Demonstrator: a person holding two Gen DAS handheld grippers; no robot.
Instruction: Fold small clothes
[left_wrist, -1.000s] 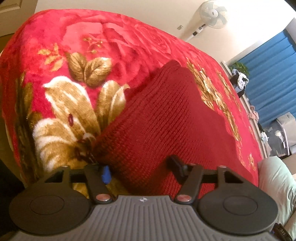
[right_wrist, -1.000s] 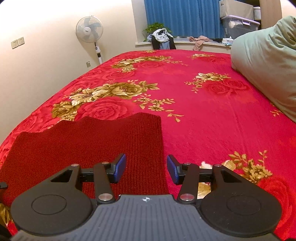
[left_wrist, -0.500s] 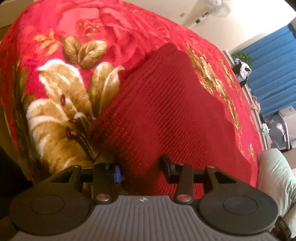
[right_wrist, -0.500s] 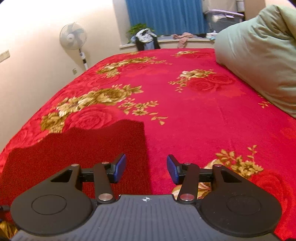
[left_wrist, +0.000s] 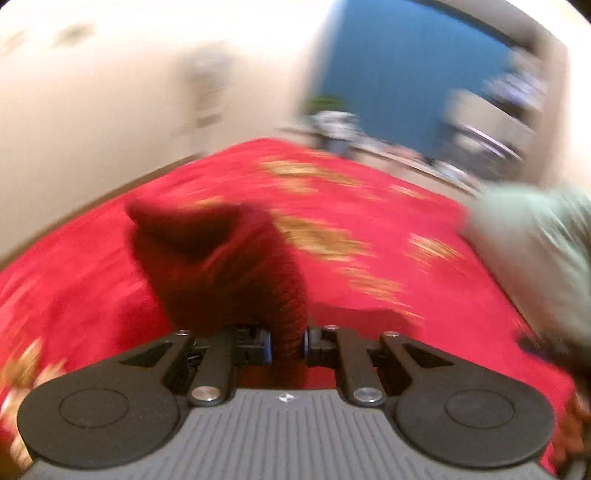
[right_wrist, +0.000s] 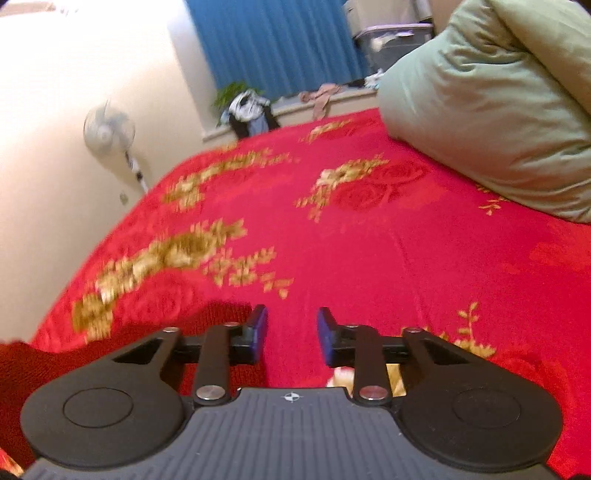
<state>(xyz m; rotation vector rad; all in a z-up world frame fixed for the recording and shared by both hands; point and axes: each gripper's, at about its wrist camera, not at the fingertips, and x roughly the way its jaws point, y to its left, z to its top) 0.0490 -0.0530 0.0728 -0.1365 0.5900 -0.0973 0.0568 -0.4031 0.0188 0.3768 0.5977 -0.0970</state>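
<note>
The left gripper (left_wrist: 286, 345), its jaws closing, is clamped on a bunched fold of the dark red knit garment (left_wrist: 229, 269), which rises blurred just ahead of it. The right gripper (right_wrist: 291, 334) has its jaws closing with a gap and only blanket (right_wrist: 369, 236) between; the garment's edge lies to its left, partly hidden

knit (left_wrist: 236, 266) on bed (right_wrist: 369, 236), pillow (right_wrist: 491, 110) right
</note>
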